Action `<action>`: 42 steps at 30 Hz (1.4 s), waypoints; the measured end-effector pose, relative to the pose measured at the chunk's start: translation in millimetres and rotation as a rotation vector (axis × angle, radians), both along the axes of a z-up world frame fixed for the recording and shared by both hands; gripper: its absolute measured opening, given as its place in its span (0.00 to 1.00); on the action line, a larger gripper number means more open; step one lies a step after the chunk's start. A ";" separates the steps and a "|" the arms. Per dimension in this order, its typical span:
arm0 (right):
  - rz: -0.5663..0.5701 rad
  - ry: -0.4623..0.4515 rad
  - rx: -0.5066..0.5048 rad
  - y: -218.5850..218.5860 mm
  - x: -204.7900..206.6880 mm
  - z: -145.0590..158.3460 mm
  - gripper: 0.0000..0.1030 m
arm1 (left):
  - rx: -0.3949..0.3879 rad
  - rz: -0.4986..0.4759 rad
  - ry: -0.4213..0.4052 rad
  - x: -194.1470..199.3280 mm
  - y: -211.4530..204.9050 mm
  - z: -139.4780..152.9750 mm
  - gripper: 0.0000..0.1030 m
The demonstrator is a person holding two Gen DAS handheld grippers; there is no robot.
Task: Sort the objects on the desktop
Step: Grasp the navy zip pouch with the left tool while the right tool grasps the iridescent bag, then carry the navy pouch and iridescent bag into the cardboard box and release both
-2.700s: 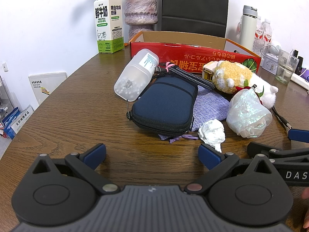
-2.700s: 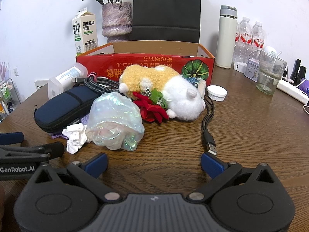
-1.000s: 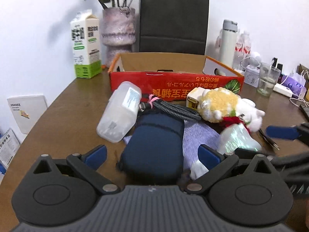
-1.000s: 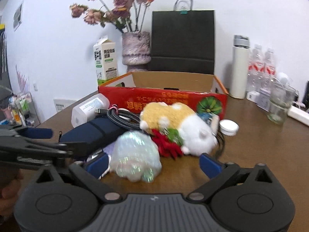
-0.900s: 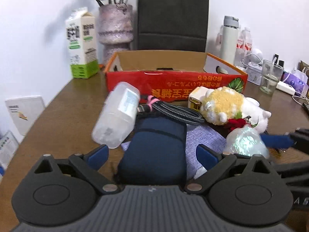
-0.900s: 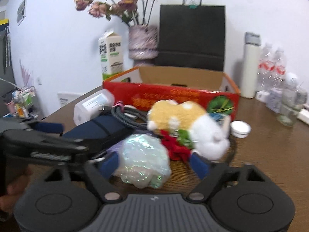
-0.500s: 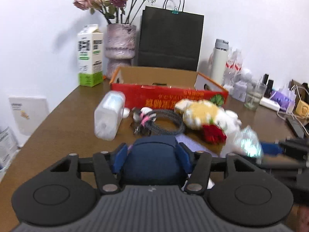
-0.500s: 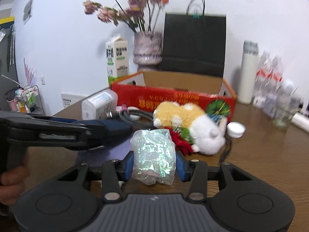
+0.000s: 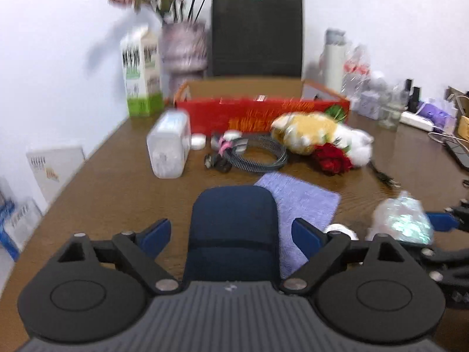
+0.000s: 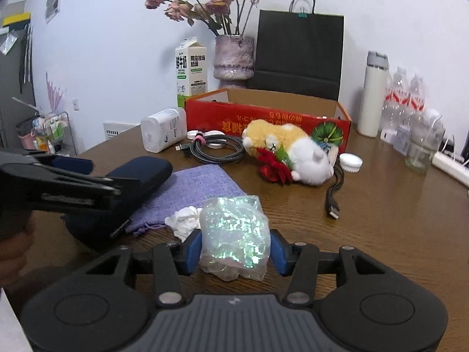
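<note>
My left gripper [image 9: 231,231] is open, its blue pads apart on either side of the navy zip pouch [image 9: 233,228], which lies between them on the table; the pouch also shows in the right wrist view [image 10: 137,176]. My right gripper [image 10: 236,249] is shut on the iridescent plastic bag [image 10: 234,234], also in the left wrist view [image 9: 401,220]. A purple cloth [image 10: 190,190], a crumpled white tissue [image 10: 184,220], a plush hamster with a red flower [image 10: 290,149], a coiled cable [image 10: 217,146] and a white plastic bottle [image 10: 162,133] lie on the table.
An open red cardboard box [image 10: 269,114] stands at the back. Behind it are a milk carton [image 10: 190,70], a flower vase [image 10: 233,58] and a black paper bag [image 10: 299,50]. A thermos [image 10: 373,94], water bottles, a glass [image 10: 422,146] and a white lid [image 10: 350,161] stand at right.
My left gripper's pads have opened off the navy pouch, which they squeezed half a second ago. My right gripper stays shut on the iridescent bag and has drawn back from the pile.
</note>
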State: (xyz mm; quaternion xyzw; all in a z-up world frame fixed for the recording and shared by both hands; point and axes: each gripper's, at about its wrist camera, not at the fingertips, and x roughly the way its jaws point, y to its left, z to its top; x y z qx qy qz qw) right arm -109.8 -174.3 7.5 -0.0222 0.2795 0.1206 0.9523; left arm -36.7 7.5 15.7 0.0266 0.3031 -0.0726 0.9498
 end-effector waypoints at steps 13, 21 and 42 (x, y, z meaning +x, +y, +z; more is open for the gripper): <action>-0.041 -0.002 0.080 -14.4 1.7 9.6 0.41 | -0.147 0.001 -0.028 -13.1 24.0 24.9 0.61; 0.002 -0.205 0.077 -30.4 52.6 105.8 0.41 | -0.122 -0.034 -0.166 59.2 17.8 120.0 0.61; -0.244 0.485 0.214 -32.2 489.2 38.7 0.49 | 0.071 0.112 0.435 435.6 -34.2 33.3 0.66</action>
